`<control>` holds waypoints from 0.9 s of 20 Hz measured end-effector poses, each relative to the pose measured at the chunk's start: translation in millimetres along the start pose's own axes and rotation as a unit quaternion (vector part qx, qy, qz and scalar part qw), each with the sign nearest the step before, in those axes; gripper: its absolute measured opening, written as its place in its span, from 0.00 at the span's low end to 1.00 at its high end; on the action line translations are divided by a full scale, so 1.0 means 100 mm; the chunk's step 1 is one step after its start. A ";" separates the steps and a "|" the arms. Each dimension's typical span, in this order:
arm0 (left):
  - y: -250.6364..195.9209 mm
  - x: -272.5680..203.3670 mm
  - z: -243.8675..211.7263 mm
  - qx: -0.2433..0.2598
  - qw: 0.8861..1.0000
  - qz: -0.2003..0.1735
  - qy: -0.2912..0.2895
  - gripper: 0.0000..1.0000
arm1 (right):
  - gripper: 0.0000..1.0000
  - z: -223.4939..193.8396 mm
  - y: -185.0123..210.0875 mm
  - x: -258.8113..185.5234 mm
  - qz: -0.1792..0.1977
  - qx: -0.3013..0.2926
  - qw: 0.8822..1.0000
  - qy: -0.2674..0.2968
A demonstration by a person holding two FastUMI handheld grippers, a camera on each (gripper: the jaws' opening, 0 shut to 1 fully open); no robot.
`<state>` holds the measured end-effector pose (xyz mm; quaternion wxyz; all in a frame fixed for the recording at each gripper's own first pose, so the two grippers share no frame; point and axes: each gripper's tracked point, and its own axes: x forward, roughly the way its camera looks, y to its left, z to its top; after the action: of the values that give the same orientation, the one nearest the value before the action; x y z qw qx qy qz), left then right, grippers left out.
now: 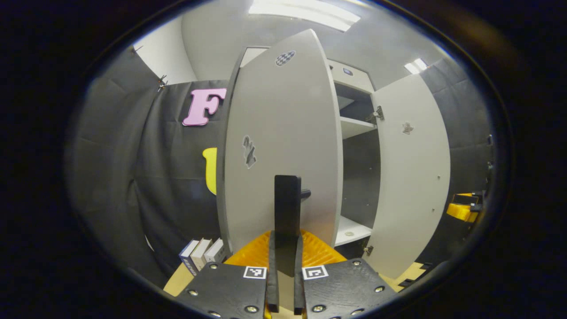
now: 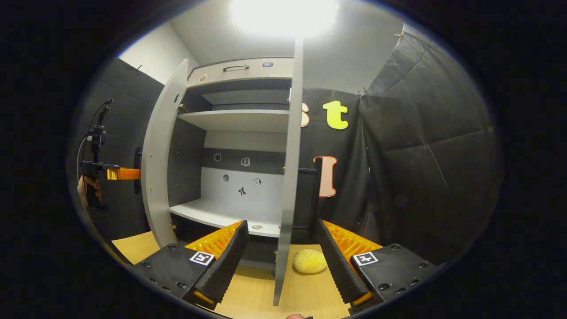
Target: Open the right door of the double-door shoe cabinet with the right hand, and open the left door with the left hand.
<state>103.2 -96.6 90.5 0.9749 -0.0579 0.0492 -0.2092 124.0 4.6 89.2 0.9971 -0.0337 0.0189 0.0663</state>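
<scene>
Left gripper view shows the left gripper [image 1: 285,248] with jaws nearly together, pinching the flat black bar handle [image 1: 287,208] of the grey left cabinet door [image 1: 283,146], so this door can be swung outward; it stands partly open. Right gripper view shows the right gripper [image 2: 283,252] with jaws wide, straddling the thin edge of the grey right cabinet door [image 2: 290,177] without touching, probably because this door is already open. A yellow round object [image 2: 310,261] lies on the wooden floor [image 2: 261,292].
</scene>
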 end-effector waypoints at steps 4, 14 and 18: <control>0.11 -0.06 0.00 -0.004 1.000 0.004 0.000 0.16 | 0.98 0.03 0.06 0.04 0.011 -0.006 1.000 -0.004; 0.57 -0.15 -0.03 0.019 0.999 0.039 0.003 0.15 | 0.97 0.05 0.22 0.06 0.022 -0.004 1.000 -0.009; 0.97 -0.16 0.00 0.027 0.996 0.081 0.002 0.04 | 0.97 0.04 0.26 0.06 0.023 -0.004 1.000 -0.005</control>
<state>127.7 -2.7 78.3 0.9898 -0.0271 0.0498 -0.1305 127.0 31.7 91.7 0.9952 -0.0369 0.0146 0.0893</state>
